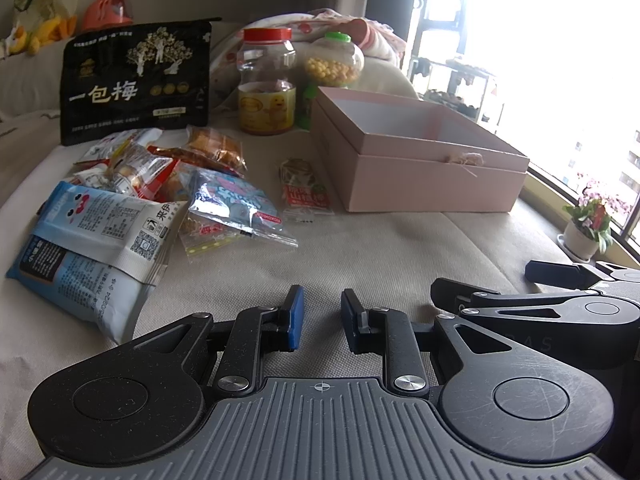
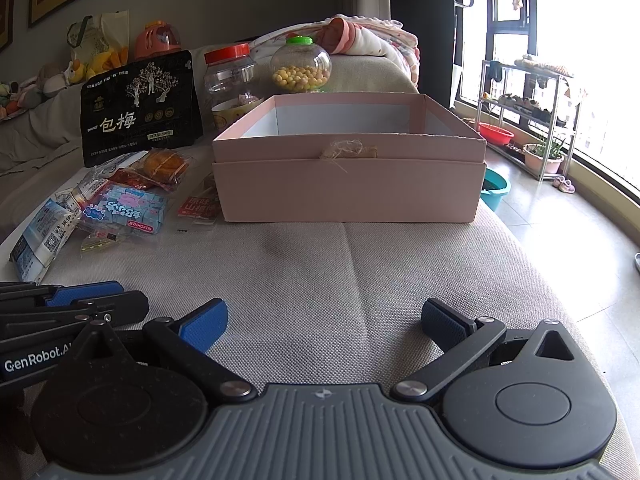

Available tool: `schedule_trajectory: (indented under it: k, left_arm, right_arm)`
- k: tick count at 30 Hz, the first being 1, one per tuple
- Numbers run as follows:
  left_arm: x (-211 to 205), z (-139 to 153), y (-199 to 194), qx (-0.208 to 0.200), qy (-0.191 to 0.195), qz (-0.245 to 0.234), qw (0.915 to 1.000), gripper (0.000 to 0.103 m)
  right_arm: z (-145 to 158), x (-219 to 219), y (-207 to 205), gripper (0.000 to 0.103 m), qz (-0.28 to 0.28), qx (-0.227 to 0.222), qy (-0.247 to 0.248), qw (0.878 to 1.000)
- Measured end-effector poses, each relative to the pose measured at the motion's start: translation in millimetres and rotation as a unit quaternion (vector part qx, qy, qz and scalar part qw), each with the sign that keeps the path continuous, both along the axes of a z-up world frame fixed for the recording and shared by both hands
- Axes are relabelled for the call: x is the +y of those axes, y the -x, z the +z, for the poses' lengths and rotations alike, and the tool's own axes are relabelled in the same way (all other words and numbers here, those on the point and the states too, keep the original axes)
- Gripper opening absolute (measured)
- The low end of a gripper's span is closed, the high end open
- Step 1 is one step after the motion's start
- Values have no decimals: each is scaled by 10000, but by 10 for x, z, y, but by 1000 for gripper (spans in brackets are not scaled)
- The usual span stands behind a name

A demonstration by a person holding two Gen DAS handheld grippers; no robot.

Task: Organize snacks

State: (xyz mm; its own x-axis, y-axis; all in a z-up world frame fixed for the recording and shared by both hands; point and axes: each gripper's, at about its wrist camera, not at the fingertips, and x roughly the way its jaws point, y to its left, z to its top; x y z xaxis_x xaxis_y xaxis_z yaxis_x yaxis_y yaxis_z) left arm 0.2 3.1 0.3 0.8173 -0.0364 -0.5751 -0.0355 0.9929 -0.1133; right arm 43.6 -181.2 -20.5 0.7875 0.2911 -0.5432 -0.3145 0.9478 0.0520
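1. At the bottom of the left wrist view, the left gripper [image 1: 322, 316] sits low over the beige cushion [image 1: 360, 248], its blue pads drawn nearly together with only a narrow gap and nothing between them.
2. At the bottom of the right wrist view, the right gripper [image 2: 324, 320] has its jaws spread wide, gripping nothing.
3. Left of centre, a heap of small snack packets [image 1: 160, 184] lies on the cushion; one red-labelled packet [image 1: 306, 188] lies apart, just beside the box.
4. Right of centre stands an open pink box [image 1: 420, 160], its inside bare.
5. Behind, a black plum bag [image 1: 136, 84] stands upright, with a red-lidded jar [image 1: 267, 80] and a green-lidded jar [image 1: 334, 60] of yellow balls beside it.
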Motion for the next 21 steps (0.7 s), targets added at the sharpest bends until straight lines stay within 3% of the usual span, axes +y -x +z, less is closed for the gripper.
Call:
schedule_trajectory:
  k: [10,15,21]
  left_arm:
    - [3,1,0,4,4,-6,10000,25]
    - [46,45,-25,202,78,-162,9996,25]
    - [261,147,-57,782,835,-465,9923,25]
  right_arm:
    - [-5,8,-6,103,22,-23,-21,10000]
    - [96,-57,-117,103,326,516,-133,9980]
    - [154,-151,-193,103,677,984,-181,9927]
